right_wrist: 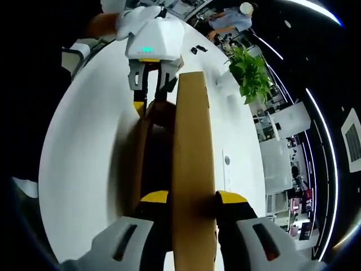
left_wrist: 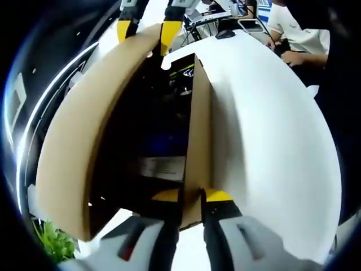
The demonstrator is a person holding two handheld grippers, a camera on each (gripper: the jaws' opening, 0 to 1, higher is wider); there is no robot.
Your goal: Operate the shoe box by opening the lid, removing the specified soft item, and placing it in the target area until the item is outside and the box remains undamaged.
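Note:
A brown cardboard shoe box (left_wrist: 198, 130) lies on a white table (left_wrist: 265, 147) with its lid (left_wrist: 79, 141) raised. My left gripper (left_wrist: 192, 196) is shut on the edge of the box's side wall. In the left gripper view my right gripper (left_wrist: 144, 31) pinches the far edge of the lid. The box's inside is dark, with a blue patch (left_wrist: 169, 141) and a white label (left_wrist: 161, 167); I cannot make out the soft item. In the right gripper view the lid (right_wrist: 192, 141) runs edge-on between the jaws of my right gripper (right_wrist: 192, 197). My left gripper (right_wrist: 152, 99) holds the box (right_wrist: 148, 141) at its far end.
A green plant (right_wrist: 248, 68) stands by the table's edge and also appears as leaves (left_wrist: 53, 243) in the left gripper view. A person in a white shirt (left_wrist: 293, 34) sits at the far end near laptops. Small dark items (right_wrist: 197, 49) lie far down the table.

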